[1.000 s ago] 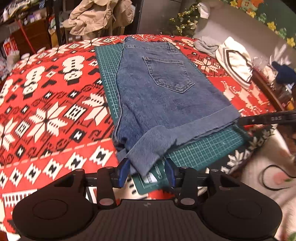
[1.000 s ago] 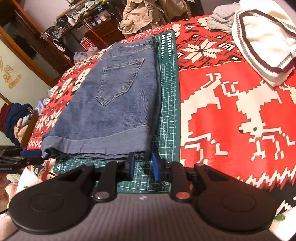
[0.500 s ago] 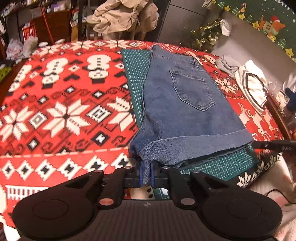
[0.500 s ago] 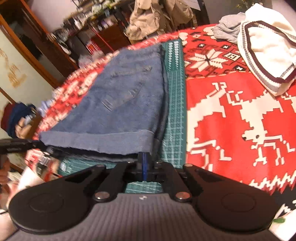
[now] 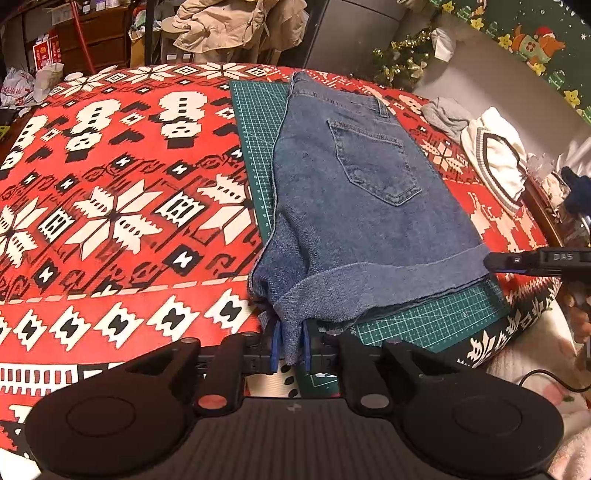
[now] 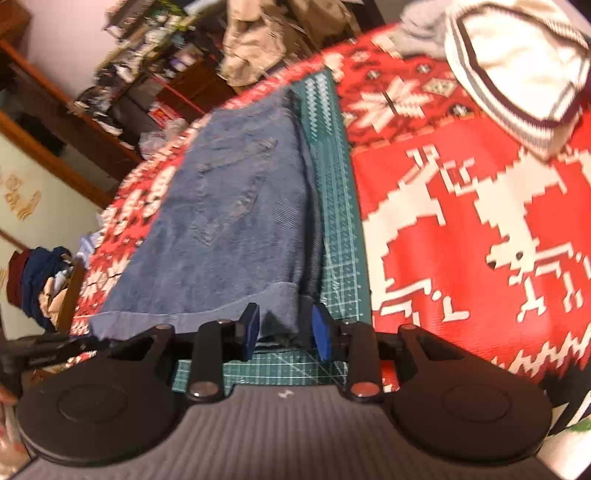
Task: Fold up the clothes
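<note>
Folded blue denim shorts (image 5: 362, 206) lie back pocket up on a green cutting mat (image 5: 255, 122), cuffed hem towards me. My left gripper (image 5: 290, 349) pinches the near left corner of the cuff; its jaws are easing open, but the denim still fills the gap between the blue pads. In the blurred right wrist view, my right gripper (image 6: 286, 330) is at the near right corner of the shorts (image 6: 229, 229). Its jaws are opening: the hem sits between the pads, which stand clear of it. The mat (image 6: 340, 206) shows beside them.
A red and white patterned cloth (image 5: 110, 184) covers the table. A white sweater with striped trim (image 5: 495, 155) and a grey garment (image 5: 443, 114) lie at the far right. A beige coat (image 5: 221, 26) hangs behind the table. The table edge drops off near right.
The left gripper went from open beside the cuff to shut on its corner and keeps hold. The right gripper closed at the hem, then spread its jaws again; its view rolled and blurred.
</note>
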### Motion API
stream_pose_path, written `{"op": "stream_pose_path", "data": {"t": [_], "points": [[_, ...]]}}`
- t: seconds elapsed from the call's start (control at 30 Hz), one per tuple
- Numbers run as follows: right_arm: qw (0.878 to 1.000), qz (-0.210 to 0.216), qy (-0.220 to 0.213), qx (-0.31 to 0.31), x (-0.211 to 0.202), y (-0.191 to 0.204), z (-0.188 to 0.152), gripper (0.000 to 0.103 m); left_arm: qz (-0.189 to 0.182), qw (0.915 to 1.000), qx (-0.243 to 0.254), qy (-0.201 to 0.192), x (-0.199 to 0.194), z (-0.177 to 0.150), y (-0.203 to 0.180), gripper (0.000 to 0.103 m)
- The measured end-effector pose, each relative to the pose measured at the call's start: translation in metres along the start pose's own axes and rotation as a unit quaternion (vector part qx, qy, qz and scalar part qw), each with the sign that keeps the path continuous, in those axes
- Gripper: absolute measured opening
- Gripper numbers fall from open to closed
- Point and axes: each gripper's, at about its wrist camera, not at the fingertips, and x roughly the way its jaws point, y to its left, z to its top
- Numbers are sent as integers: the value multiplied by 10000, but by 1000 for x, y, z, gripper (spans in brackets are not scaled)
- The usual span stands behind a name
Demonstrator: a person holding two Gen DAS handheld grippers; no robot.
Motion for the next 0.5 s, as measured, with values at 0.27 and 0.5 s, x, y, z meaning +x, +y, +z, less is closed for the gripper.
{"op": "stream_pose_path", "data": {"t": [0.27,0.5], "points": [[9975,-372,-89,-601,-1,17,-1,14,12,10000,89,26,-2,-4,2,32],[9963,-574,-93,-629,1,14,-2,14,-418,9987,-286,97,-6,-13,15,32]]}}
